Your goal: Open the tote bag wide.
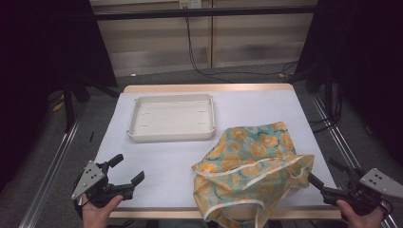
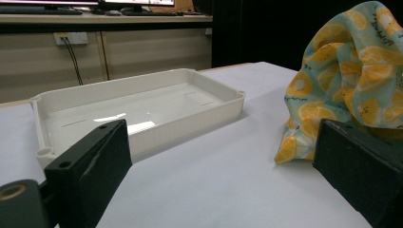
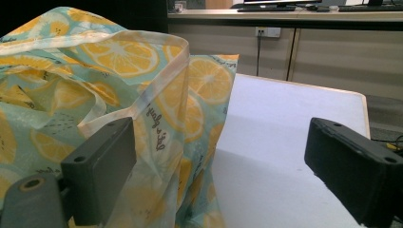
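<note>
Teal cloth printed with orange slices makes up the one bag (image 1: 252,166) I have on the table (image 1: 166,166), crumpled in a heap on the near right part of the white surface, with its pale-trimmed edge hanging over the near rim. One white plastic tray (image 1: 172,117) sits farther back and left of centre, well apart from the bag, and its shallow bottom is bare. I count two grippers. My left gripper (image 1: 127,172) hovers over the near left corner with its jaws spread wide and nothing between them; in the left gripper view the tray (image 2: 142,107) lies ahead between the two black jaws and the bag (image 2: 351,80) rises at the right, behind the right-hand jaw. My right gripper (image 1: 319,176) is at the near right edge, just beside the bag's right side, jaws likewise spread and gripping nothing; in the right gripper view the bag (image 3: 95,95) bulks up behind the left-hand jaw, and I cannot tell whether that jaw touches the cloth, while the other jaw stands over bare table (image 3: 275,142).
</note>
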